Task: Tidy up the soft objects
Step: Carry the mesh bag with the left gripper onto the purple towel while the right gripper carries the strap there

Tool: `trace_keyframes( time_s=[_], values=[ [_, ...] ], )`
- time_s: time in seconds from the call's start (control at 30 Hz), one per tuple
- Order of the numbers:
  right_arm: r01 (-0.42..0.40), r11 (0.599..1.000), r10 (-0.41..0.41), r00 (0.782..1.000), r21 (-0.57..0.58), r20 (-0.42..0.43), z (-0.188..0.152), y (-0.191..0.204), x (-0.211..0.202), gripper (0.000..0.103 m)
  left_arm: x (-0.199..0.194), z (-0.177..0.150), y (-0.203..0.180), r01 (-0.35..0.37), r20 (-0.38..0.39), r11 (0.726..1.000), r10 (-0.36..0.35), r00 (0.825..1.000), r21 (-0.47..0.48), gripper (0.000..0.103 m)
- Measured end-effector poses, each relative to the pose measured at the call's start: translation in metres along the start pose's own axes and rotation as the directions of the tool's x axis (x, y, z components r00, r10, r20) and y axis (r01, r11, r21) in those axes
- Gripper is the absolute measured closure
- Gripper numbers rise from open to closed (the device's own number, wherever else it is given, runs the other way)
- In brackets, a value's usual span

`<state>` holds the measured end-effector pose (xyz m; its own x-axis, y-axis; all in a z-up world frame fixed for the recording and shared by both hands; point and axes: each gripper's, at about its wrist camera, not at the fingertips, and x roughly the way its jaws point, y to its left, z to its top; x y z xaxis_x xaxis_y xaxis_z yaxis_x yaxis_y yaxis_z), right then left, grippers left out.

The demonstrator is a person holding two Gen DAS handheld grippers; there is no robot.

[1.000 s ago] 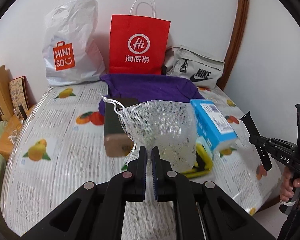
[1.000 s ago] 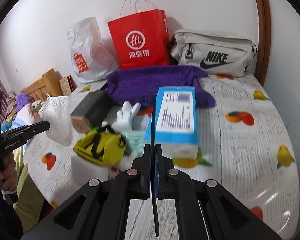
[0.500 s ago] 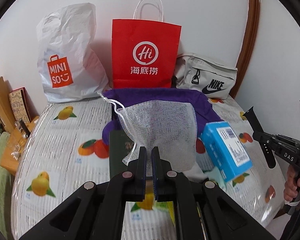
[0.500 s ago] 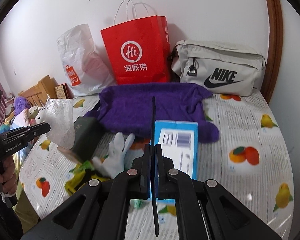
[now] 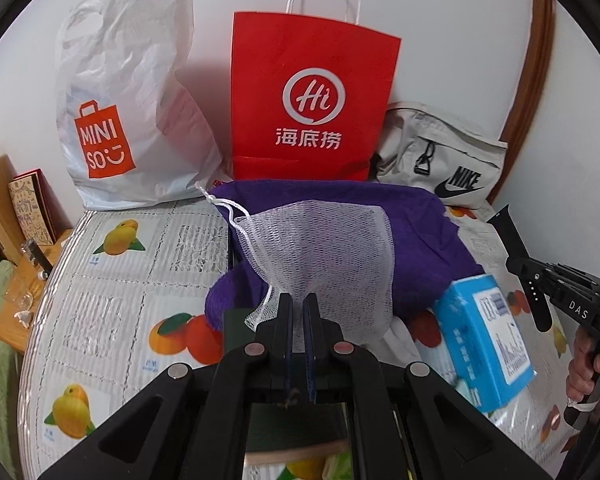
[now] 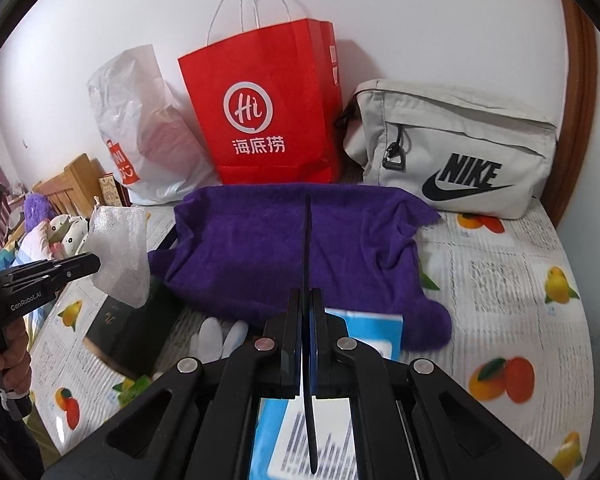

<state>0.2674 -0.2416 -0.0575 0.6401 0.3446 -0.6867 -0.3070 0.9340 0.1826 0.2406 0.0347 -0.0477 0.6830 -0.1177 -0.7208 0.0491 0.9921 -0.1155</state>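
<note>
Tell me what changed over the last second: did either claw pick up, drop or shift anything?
Both claws carried their loads toward the bags at the wall. The left claw stays shut on the white mesh pouch, which now hangs over the purple towel rather than the dark box. The right claw stays shut on the black watch strap, now over the towel instead of the blue box. Nothing was released; the bags and the items on the bed stayed put.

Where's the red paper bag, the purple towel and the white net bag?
red paper bag (image 5: pixel 312 96): left wrist view, front panel at the logo.
purple towel (image 6: pixel 260 248): right wrist view, middle of the cloth.
white net bag (image 5: pixel 324 256): left wrist view, centre of the mesh.
</note>
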Motion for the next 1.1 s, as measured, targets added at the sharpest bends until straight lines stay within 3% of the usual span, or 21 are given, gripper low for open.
trace_keyframes(
  time_s=[0.4,0.77,1.1],
  values=[
    [-0.017,1.000,0.017,1.000,0.026,-0.018,0.038,-0.026,0.055,0.100,0.061,0.045,-0.005,-0.005,-0.065,1.000,0.005,0.998,-0.001,0.097],
    [-0.030,0.998,0.036,0.990,0.050,-0.139,0.045,-0.044,0.111,0.100,0.123,0.071,-0.007,-0.015,-0.141,1.000,0.016,0.990,0.004,0.097],
    [-0.031,0.997,0.045,0.975,0.064,-0.219,0.045,-0.052,0.138,0.100,0.158,0.073,0.002,-0.029,-0.225,0.999,0.024,0.974,-0.023,0.096]
  ],
)
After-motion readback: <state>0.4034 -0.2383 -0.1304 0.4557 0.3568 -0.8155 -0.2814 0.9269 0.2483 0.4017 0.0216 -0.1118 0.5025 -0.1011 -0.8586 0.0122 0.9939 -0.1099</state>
